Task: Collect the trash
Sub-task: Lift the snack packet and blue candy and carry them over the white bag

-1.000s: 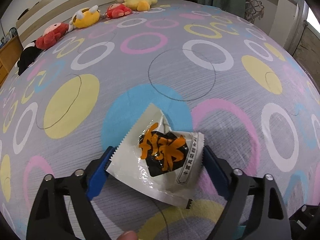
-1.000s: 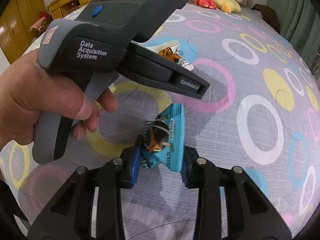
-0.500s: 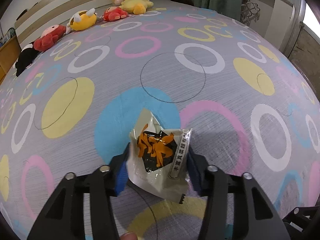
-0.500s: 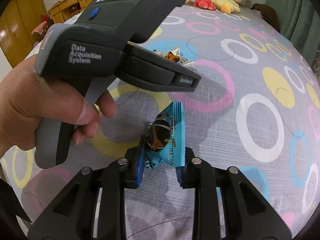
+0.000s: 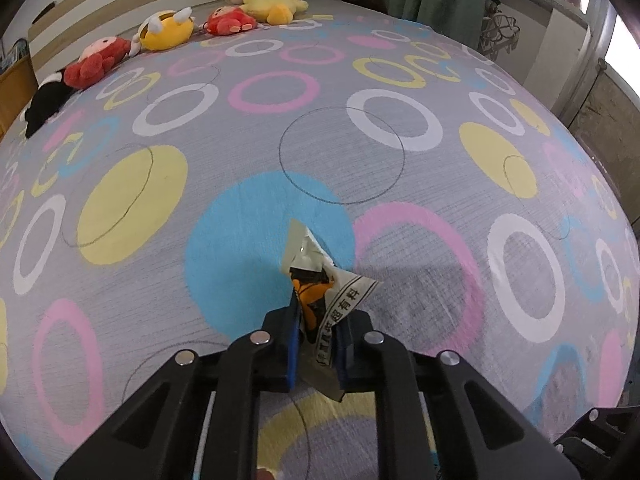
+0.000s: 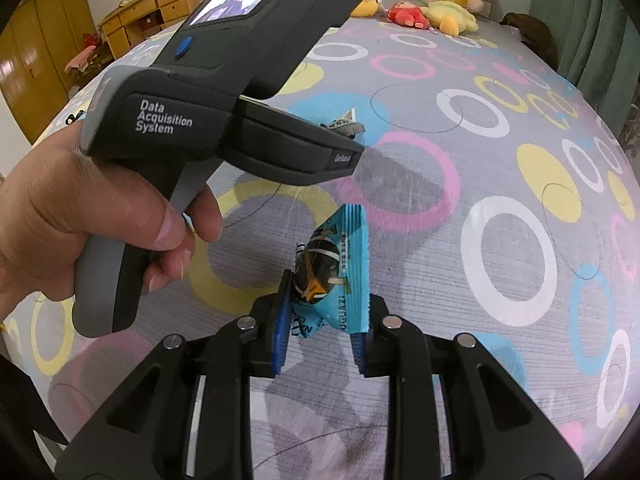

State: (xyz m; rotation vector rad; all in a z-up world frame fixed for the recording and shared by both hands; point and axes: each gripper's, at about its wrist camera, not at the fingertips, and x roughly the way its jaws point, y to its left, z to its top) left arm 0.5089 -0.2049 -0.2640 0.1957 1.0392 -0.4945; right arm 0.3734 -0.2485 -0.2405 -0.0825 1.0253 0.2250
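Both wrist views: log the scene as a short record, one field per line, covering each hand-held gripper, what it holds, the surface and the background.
left hand-held gripper: just closed, shut on white wrapper, crumpled between the pads
right hand-held gripper: shut on blue wrapper
surface: bed sheet, grey with coloured rings
background: plush toys in a row at the far edge
person: hand gripping the left device's handle
bin: none in view

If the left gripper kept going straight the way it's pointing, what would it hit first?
Likely the bedsheet: the left gripper, shut on the white wrapper, points steeply down at the blue circle. Depth is unclear.
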